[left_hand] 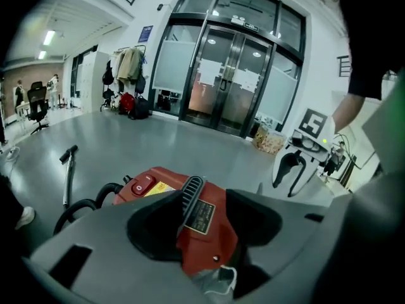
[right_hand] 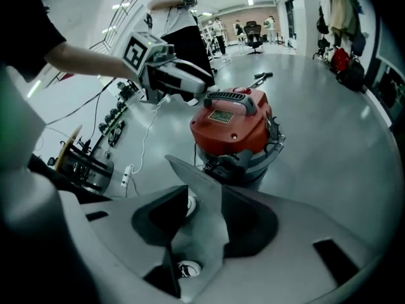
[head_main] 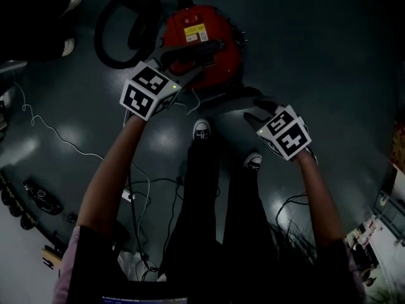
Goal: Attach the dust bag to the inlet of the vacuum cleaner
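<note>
The red vacuum cleaner point(head_main: 202, 40) stands on the grey floor in front of the person's feet. My left gripper point(head_main: 188, 73) is shut on its black ribbed carry handle point(left_hand: 190, 198), which runs between the jaws over the red lid point(left_hand: 209, 242). From the right gripper view, that left gripper point(right_hand: 204, 84) sits at the handle's point(right_hand: 231, 97) left end. My right gripper point(head_main: 254, 114) hangs to the right of the vacuum's base and is shut on a thin grey dust bag point(right_hand: 202, 214), whose pointed corner sticks up toward the vacuum point(right_hand: 234, 128).
A black hose point(head_main: 117, 27) coils left of the vacuum, and its metal wand point(left_hand: 68, 170) stands behind. White cable point(head_main: 57, 135) trails across the floor on the left. The person's shoes point(head_main: 201, 130) are just below the vacuum. Glass doors point(left_hand: 231, 81) lie beyond.
</note>
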A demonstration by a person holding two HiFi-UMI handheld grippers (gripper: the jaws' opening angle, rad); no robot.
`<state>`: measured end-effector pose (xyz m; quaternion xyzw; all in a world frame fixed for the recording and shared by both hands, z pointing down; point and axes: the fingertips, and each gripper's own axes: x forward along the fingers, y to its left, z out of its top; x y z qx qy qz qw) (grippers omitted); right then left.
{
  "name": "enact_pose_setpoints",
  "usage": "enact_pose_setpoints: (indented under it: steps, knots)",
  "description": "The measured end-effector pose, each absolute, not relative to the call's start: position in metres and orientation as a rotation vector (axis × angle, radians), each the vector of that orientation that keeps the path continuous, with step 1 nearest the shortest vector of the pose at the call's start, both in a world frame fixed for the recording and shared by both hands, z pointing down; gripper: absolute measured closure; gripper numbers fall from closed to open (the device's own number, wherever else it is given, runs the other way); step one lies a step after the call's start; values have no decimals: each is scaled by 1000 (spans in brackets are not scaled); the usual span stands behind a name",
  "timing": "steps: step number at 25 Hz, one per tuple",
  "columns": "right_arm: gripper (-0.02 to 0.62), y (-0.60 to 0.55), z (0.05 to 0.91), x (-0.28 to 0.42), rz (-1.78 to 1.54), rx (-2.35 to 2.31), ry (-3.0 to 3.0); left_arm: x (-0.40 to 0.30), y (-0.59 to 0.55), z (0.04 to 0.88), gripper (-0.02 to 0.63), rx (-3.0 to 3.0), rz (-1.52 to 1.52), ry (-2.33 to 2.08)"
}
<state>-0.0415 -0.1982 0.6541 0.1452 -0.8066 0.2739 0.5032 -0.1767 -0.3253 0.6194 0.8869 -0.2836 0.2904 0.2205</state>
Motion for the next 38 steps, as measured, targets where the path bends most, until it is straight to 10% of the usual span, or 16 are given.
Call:
enact_pose_setpoints:
  steps: [16, 38]
  knots:
    - [551, -134, 481, -51, 899, 572, -2128, -124, -185, 440, 582, 2290, 437, -1053]
    - [551, 60, 325, 110, 820, 623, -2331, 12, 85, 288, 598, 2046, 191, -1443]
